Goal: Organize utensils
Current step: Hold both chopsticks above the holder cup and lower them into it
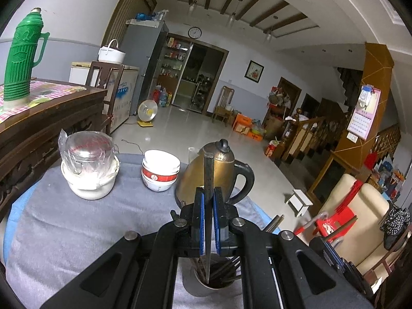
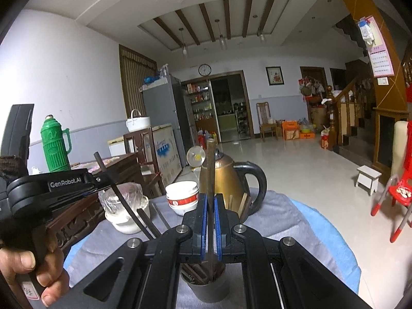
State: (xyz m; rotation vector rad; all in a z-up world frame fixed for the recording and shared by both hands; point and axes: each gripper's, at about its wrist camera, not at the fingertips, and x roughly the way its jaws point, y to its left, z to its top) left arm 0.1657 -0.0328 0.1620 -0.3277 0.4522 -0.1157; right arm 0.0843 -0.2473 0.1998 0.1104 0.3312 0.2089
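Note:
In the left wrist view my left gripper (image 1: 208, 190) is shut on a dark chopstick (image 1: 209, 172) that stands upright. Its lower tip dips into a metal cup (image 1: 206, 289) that holds several chopsticks. In the right wrist view my right gripper (image 2: 210, 195) is shut on another chopstick (image 2: 211, 164), also upright, its lower end inside the same cup (image 2: 206, 291). The left gripper (image 2: 103, 180) shows at the left of that view, a hand (image 2: 38, 270) on its grip and its chopstick (image 2: 121, 195) slanting down. The right gripper (image 1: 325, 244) shows at the lower right of the left view.
A brass kettle (image 1: 219, 175) stands just behind the cup on the grey cloth (image 1: 77, 231). Stacked bowls (image 1: 161, 170) and a wrapped glass jar (image 1: 90, 164) stand to its left. Loose chopsticks (image 2: 242, 203) lie beside the kettle. A dark wooden table (image 1: 51, 108) with a green flask (image 1: 23, 59) stands on the left.

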